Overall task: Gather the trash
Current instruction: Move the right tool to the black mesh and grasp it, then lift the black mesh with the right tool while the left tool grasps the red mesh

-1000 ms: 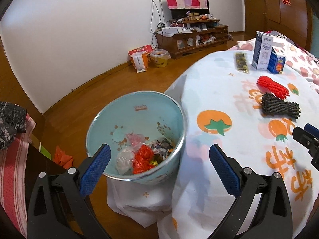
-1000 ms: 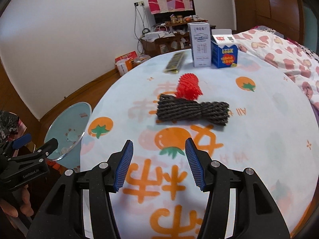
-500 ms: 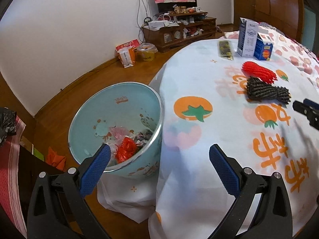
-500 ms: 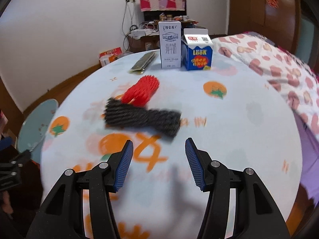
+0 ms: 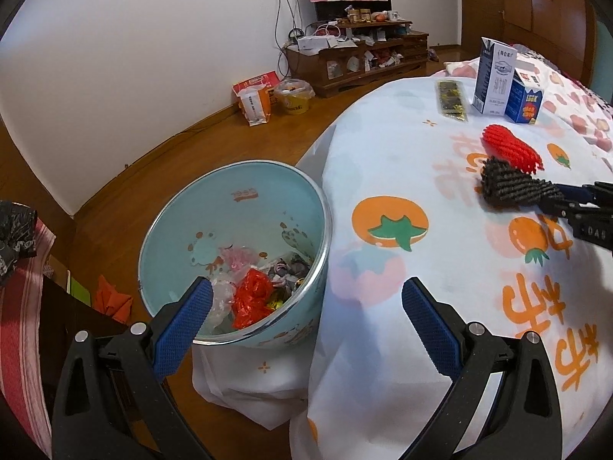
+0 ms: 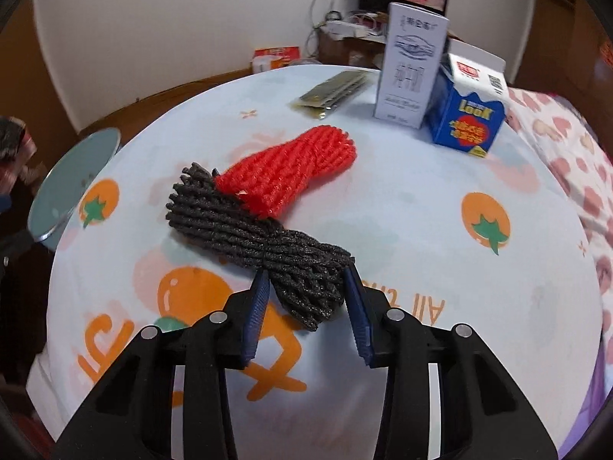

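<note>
Right gripper point(image 6: 306, 280) down on the table, jaws closing around the near end of the black foam net point(image 6: 260, 237); pads at both sides of the bundle, seemingly touching, net lying flat on the tablecloth point(image 6: 421, 230). Red foam net point(image 6: 291, 168) just behind, its frayed end overlapping the black one. Further back: flat dark packet point(image 6: 333, 92), tall white carton point(image 6: 412, 69) and blue carton point(image 6: 467, 111), both upright, side by side. Left gripper point(image 5: 302, 318) spread wide, holding nothing, hovering over the table edge and the pale blue bin point(image 5: 237, 245) standing on the wooden floor beside the table. Bin holds crumpled wrappers, red and clear plastic among them.
</note>
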Demonstrator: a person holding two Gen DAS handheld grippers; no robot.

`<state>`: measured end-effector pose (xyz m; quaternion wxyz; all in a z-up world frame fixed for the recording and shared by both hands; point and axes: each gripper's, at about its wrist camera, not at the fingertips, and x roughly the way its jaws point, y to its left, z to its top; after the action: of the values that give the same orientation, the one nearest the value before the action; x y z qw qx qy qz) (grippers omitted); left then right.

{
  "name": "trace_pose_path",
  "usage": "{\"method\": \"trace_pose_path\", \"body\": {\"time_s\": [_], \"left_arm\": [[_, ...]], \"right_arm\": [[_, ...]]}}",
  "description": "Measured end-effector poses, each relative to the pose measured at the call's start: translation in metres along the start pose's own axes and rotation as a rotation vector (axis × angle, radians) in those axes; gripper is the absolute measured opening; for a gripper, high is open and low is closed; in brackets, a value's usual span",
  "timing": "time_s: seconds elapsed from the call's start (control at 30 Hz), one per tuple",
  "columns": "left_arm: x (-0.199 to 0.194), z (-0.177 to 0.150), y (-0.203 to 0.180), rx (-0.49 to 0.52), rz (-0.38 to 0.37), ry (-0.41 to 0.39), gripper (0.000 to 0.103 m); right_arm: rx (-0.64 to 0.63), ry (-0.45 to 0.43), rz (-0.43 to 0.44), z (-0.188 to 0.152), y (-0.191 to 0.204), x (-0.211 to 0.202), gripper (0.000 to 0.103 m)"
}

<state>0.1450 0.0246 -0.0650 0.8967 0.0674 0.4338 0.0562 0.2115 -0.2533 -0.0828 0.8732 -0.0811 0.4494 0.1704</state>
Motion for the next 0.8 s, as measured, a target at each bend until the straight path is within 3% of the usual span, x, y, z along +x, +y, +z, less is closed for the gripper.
{"method": "trace_pose_path", "body": {"time_s": [0.17, 0.3, 0.47, 0.6, 0.67, 0.73, 0.8], "left_arm": [[0.003, 0.009, -0.012, 0.013, -0.027, 0.001, 0.097], [0.002, 0.017, -0.027, 0.04, -0.066, -0.016, 0.096], [0.002, 0.032, -0.056, 0.074, -0.125, -0.033, 0.096], [0.001, 0.049, -0.091, 0.111, -0.17, -0.069, 0.095], [0.002, 0.06, -0.114, 0.121, -0.206, -0.084, 0.094], [0.005, 0.07, -0.134, 0.126, -0.232, -0.092, 0.093], [0.01, 0.08, -0.154, 0.124, -0.251, -0.096, 0.09]], "right_arm": [[0.032, -0.004, 0.013, -0.011, -0.006, -0.015, 0.017], [0.05, -0.014, -0.026, -0.031, -0.017, -0.048, 0.017], [0.11, 0.007, -0.136, -0.06, -0.055, -0.084, 0.017], [0.289, -0.021, -0.288, -0.079, -0.112, -0.101, 0.017], [0.437, -0.044, -0.381, -0.085, -0.146, -0.106, 0.017], [0.563, -0.088, -0.416, -0.089, -0.172, -0.109, 0.017], [0.61, -0.107, -0.459, -0.088, -0.183, -0.107, 0.017]]}}
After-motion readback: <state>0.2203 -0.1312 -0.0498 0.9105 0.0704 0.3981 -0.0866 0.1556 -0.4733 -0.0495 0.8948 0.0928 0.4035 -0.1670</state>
